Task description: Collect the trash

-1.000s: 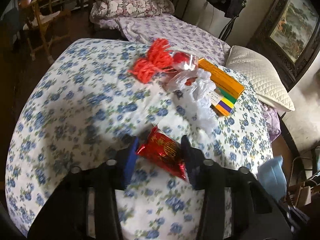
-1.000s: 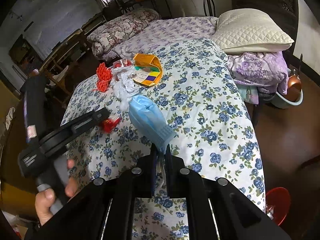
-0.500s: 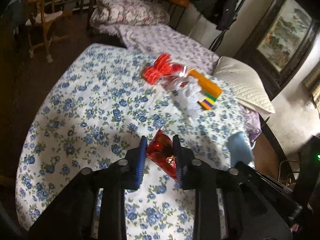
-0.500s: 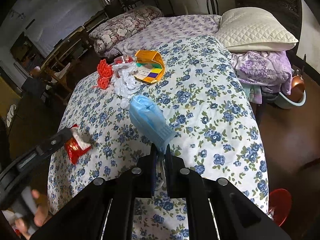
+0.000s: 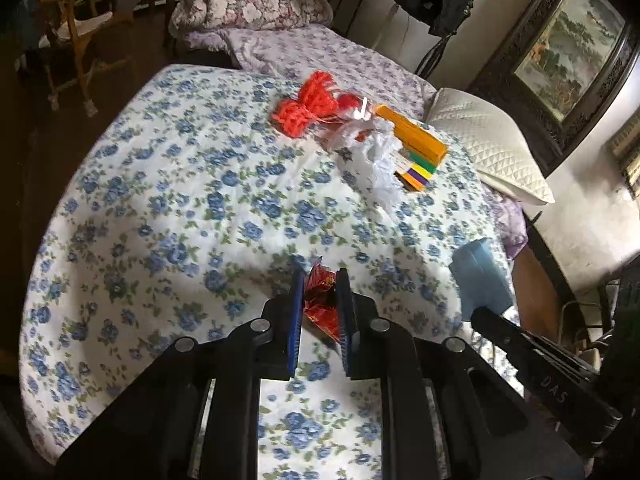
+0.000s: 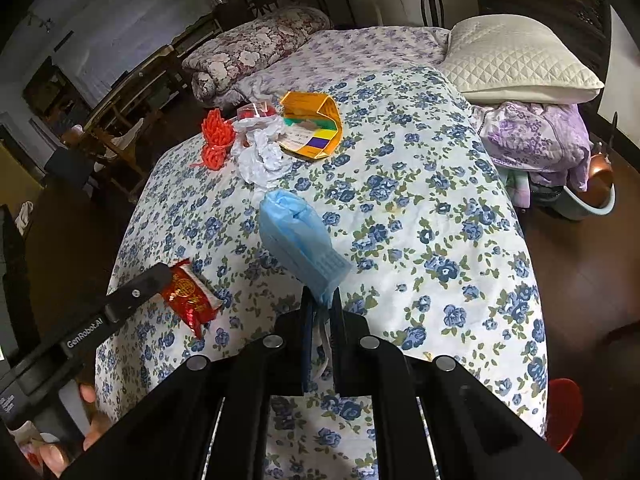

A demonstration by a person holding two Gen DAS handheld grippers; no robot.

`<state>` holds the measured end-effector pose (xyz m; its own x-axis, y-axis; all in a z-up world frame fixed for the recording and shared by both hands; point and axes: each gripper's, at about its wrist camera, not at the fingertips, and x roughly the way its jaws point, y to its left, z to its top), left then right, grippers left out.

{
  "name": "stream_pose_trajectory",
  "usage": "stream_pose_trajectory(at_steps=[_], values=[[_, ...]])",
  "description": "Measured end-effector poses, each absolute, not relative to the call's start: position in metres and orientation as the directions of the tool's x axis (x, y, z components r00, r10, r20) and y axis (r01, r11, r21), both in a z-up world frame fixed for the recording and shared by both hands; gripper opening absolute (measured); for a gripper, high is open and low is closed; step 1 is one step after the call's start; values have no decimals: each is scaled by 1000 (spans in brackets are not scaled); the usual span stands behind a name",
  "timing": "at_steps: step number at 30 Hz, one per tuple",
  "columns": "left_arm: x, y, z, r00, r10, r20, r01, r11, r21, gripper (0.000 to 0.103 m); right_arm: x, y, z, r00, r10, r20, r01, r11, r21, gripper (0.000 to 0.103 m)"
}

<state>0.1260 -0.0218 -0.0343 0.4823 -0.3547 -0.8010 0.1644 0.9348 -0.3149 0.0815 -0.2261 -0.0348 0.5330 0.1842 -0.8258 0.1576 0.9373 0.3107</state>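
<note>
My left gripper (image 5: 320, 280) is shut on a red foil wrapper (image 5: 320, 300) and holds it above the flowered bedspread (image 5: 180, 208). The wrapper also shows in the right wrist view (image 6: 190, 296). My right gripper (image 6: 322, 300) is shut on a blue face mask (image 6: 298, 236), lifted over the bed; the mask also shows at the right of the left wrist view (image 5: 480, 276). Farther back on the bed lie an orange net bundle (image 5: 308, 104), crumpled white plastic (image 5: 376, 152) and an orange box (image 5: 416, 140).
A white quilted pillow (image 6: 516, 60) and a purple folded cloth (image 6: 536, 144) lie at the bed's far right. A rolled floral quilt (image 6: 256, 52) lies at the back. A wooden chair (image 5: 84, 28) stands left. A red bin (image 6: 564, 412) and a basin (image 6: 592, 196) sit on the floor right.
My left gripper has closed tighter on the red wrapper and carried it right, toward the right gripper. The right gripper still holds the blue mask in much the same place.
</note>
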Motion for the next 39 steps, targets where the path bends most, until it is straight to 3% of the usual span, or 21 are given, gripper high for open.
stream_pose_trajectory(at_steps=[2,4,6,8,16,19,26,34,39], values=[[124,-27,-36,476,-357,-804,171,934,-313,22,81,-227,-35,534,186,-825,159,936,313,8],[124,-32,-38,457,-373,-808,185,928,-323,32,81,-228,-34,535,187,-824,162,935,317,8],[126,-35,-42,433,-397,-810,188,918,-349,59,80,-228,-34,535,188,-824,162,934,319,8],[129,-37,-44,429,-409,-805,185,913,-364,65,81,-228,-34,535,189,-824,161,934,319,8],[135,-34,-50,374,-448,-812,168,894,-416,65,80,-229,-33,538,196,-820,161,931,328,8],[125,-24,-45,358,-430,-829,177,903,-392,65,79,-233,-33,537,197,-820,168,928,333,8],[86,-5,-60,243,-484,-841,113,875,-470,65,78,-238,-32,544,210,-812,171,920,352,8],[114,-32,-60,339,-365,-867,115,931,-347,66,76,-238,-28,555,227,-800,162,914,371,8],[142,-38,-60,356,-373,-857,78,926,-371,66,76,-238,-28,555,233,-799,158,913,376,8]])
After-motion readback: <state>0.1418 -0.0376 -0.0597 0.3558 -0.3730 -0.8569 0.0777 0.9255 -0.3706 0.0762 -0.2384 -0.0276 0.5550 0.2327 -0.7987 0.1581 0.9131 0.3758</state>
